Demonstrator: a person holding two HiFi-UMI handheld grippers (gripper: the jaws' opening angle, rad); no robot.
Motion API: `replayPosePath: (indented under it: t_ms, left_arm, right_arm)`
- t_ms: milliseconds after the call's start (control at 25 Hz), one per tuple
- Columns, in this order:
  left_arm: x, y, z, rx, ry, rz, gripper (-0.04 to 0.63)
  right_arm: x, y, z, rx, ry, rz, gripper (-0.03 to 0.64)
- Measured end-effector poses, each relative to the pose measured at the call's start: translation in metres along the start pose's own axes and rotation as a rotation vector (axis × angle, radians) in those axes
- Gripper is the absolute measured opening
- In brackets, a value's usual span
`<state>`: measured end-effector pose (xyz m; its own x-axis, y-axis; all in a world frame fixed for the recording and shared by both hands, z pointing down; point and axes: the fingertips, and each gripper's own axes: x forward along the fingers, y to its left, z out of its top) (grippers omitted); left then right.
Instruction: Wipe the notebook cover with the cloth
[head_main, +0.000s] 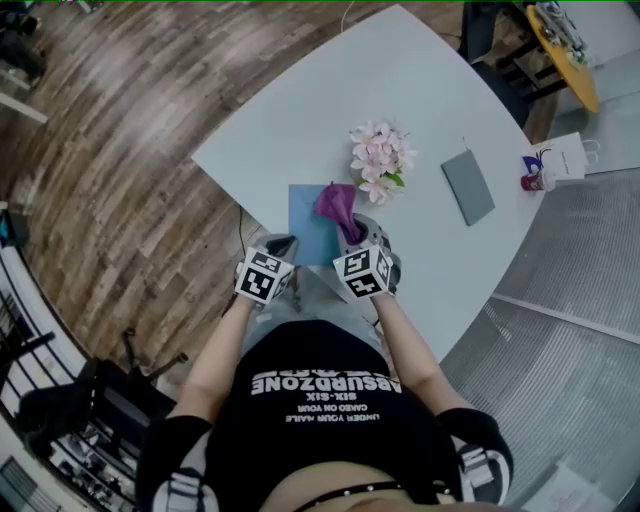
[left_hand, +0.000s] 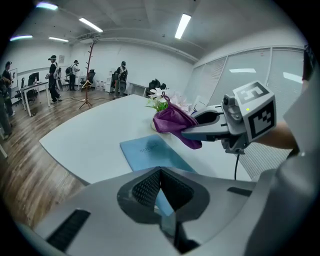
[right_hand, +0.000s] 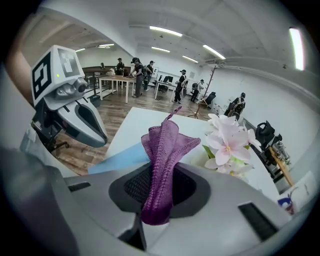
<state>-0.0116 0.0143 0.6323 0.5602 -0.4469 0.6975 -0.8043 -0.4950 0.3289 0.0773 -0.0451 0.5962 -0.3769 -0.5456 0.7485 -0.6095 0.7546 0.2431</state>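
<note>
- Blue notebook (head_main: 312, 228): flat, cover up, at the near edge of the pale desk (head_main: 420, 90); long axis near to far, one short edge toward the person.
- Left claw (head_main: 283, 243): narrowed onto the near left corner of the notebook, with a strip of blue pinched between the jaws.
- Right claw (head_main: 352, 236): clamped on the purple cloth (head_main: 337, 203), over the far right part of the notebook; contact with the cover not determinable.
- Cloth: bunched lengthwise, one end fanning out past the jaw tips toward the far side, the other hanging behind them.
- Pink-and-white flowers (head_main: 380, 160): just beyond the notebook's far right corner.
- Grey flat book (head_main: 468, 186): right of the flowers, well apart from the notebook.
- White paper bag (head_main: 568, 156): at the desk's right edge; contents not visible.
</note>
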Motion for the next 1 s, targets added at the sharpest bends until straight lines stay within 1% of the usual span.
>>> replayPosePath:
  t_ms: [280,400,560,760,1000]
  left_arm:
    - [0.007,0.008,-0.011,-0.025,0.062,0.005,0.015]
    - [0.012,0.010,-0.015,-0.021,0.084,0.002,0.015]
    - [0.018,0.010,-0.021,-0.012,0.111,-0.014,0.015]
    - [0.026,0.011,-0.024,-0.001,0.133,-0.021,0.015]
    - [0.037,0.014,-0.027,0.013,0.153,-0.017,0.015]
  right_arm:
    - [0.039,-0.015,-0.004,-0.039,0.098,-0.017,0.086]
    - [0.054,-0.023,-0.007,-0.048,0.143,-0.044,0.086]
    - [0.070,-0.029,-0.014,-0.016,0.195,-0.068,0.086]
    - [0.083,-0.033,-0.023,0.050,0.245,-0.058,0.086]
    - [0.093,-0.029,-0.028,0.077,0.279,-0.040,0.087]
